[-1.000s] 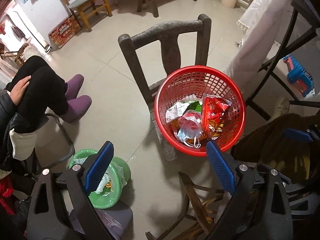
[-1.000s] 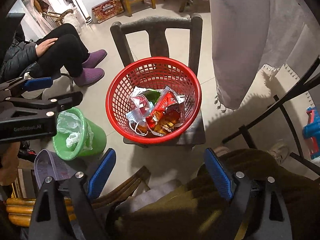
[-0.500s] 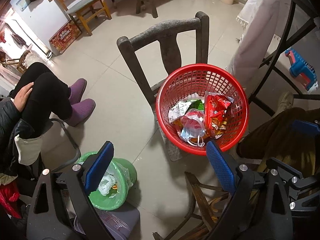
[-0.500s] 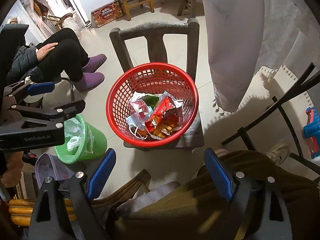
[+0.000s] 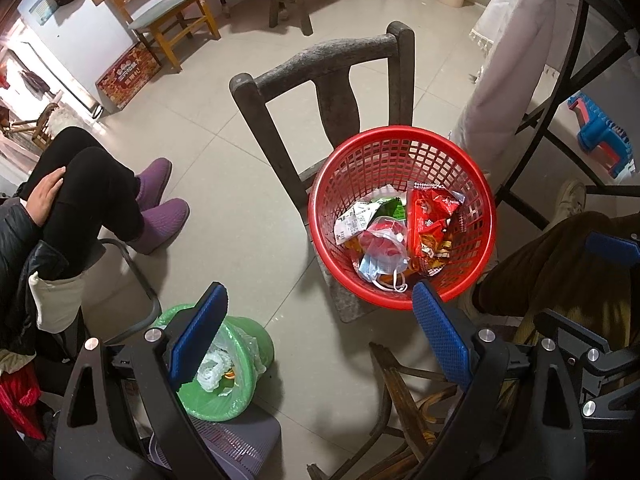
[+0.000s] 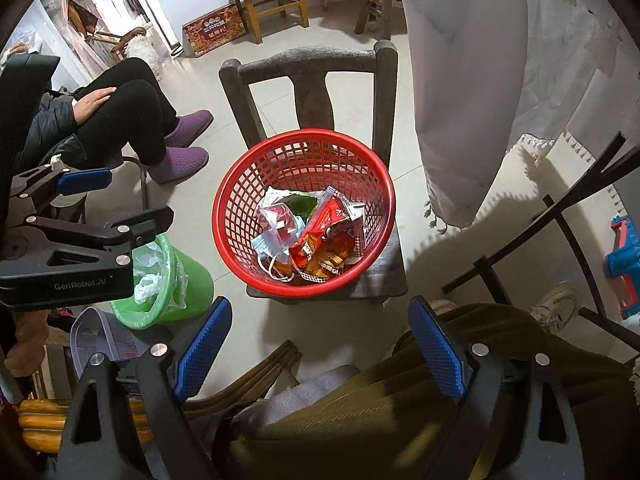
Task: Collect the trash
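- The dark wooden chair [image 5: 320, 92] stands on the tiled floor [image 5: 224, 184]. It takes the same spot in the pictures as a second ago, with only a tiny slide in the left wrist view.
- A person sits well to the left of the chair, with black trousers [image 5: 80, 184] and purple slippers [image 5: 160, 216]. The legs and the hand on the knee look the same as before.
- The red basket [image 6: 304, 144] sits on the seat of the chair, in front of the chair's back. It has not moved on the seat.
- The green bin [image 6: 192, 280] with a clear bag inside stands on the floor, low and to the left of the chair. It is where it was.
- The trash [image 6: 316, 236] lies in the bottom of the red basket on the chair: a red snack bag, a blue face mask, a white paper and a green wrapper. The pile looks the same as a second ago.
- The left gripper [image 5: 320, 344] hangs over the floor in front of the chair. Its blue pads are far apart and hold nothing, just as before.
- The right gripper [image 6: 320, 344] is in front of the chair too, above a knee in brown trousers [image 6: 400, 408]. Its jaws are wide with nothing between them, same as before.
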### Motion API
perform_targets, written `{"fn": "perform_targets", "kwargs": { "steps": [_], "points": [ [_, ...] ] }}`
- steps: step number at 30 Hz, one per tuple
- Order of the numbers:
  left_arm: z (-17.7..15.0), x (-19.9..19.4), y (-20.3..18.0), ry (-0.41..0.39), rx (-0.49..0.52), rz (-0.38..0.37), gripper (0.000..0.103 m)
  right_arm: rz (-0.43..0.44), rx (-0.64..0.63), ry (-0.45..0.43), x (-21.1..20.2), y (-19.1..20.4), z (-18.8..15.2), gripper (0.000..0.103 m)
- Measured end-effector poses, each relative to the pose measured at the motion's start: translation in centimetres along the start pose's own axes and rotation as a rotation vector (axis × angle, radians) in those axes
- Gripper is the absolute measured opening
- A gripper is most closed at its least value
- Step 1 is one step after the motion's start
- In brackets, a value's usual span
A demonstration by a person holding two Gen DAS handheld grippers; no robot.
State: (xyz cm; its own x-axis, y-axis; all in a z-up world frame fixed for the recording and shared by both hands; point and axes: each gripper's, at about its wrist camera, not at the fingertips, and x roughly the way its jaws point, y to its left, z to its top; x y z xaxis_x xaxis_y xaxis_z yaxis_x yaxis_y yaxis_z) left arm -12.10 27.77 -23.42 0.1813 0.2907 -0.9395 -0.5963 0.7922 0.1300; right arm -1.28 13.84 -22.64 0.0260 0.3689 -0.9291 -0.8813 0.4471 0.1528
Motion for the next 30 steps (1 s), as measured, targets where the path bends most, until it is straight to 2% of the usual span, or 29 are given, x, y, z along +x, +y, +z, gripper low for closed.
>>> {"fn": "perform_targets", "kwargs": {
  "steps": [30],
  "points": [
    [0.11, 0.33, 0.13, 0.008, 0.000, -0.007, 0.090, 0.005, 0.011, -0.009, -0.38, -0.12, 0.16, 0.088]
  ]
}}
